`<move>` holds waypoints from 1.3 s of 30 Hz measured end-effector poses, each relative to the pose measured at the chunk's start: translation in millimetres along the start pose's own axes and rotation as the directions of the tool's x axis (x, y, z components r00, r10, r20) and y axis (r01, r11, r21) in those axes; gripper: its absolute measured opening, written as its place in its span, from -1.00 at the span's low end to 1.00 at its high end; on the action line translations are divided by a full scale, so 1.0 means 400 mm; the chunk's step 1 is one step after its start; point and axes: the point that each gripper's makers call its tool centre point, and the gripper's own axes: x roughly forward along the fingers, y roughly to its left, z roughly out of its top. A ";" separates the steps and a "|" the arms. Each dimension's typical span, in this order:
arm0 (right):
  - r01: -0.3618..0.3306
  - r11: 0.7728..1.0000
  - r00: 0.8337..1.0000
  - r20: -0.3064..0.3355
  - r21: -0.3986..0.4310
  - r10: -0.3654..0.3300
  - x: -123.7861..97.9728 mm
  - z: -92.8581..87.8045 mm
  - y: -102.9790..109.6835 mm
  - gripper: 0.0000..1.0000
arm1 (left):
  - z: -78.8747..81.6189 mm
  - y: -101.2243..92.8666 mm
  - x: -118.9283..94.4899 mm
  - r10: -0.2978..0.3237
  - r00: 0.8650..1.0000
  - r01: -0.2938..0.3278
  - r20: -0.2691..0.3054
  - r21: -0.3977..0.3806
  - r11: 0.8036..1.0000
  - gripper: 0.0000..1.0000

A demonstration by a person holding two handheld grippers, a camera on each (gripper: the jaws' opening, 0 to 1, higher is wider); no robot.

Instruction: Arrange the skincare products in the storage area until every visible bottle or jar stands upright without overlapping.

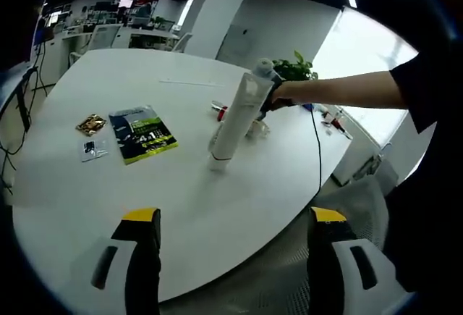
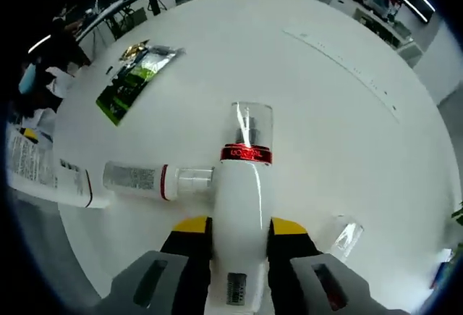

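In the left gripper view, a round white table (image 1: 87, 206) spans the frame, its near edge curving along the bottom. At left centre lie a small gold sachet (image 1: 91, 124), a small clear sachet (image 1: 94, 149) below it, and just right of them a dark green flat packet (image 1: 142, 135). Broad bare tabletop separates these from the middle of the frame, where a tall white tube (image 1: 234, 118) stands tilted. Beside its base stands a smaller white bottle (image 1: 215, 138). A person's bare forearm (image 1: 340, 89) reaches in from the right. The left gripper (image 1: 235, 221), yellow-tipped, rises from the bottom with its jaws spread wide over open table and nothing between them.

In the right gripper view, the dark green flat packet (image 2: 130, 77) lies upper left near the table's edge. At left centre a white tube with a clear cap (image 2: 155, 180) lies on its side, its cap touching the white pump bottle with a red band and clear cap (image 2: 242, 206) at centre. The right gripper (image 2: 239, 246) is clamped on this bottle's lower body. A loose clear cap (image 2: 346, 235) sits at lower right; the upper right of the table is open.
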 end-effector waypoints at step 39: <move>-0.671 0.675 0.433 0.901 0.306 0.023 -0.515 0.021 0.266 -0.63 | 0.256 -0.192 -0.045 -0.241 0.937 0.260 0.253 -0.041 0.965 0.45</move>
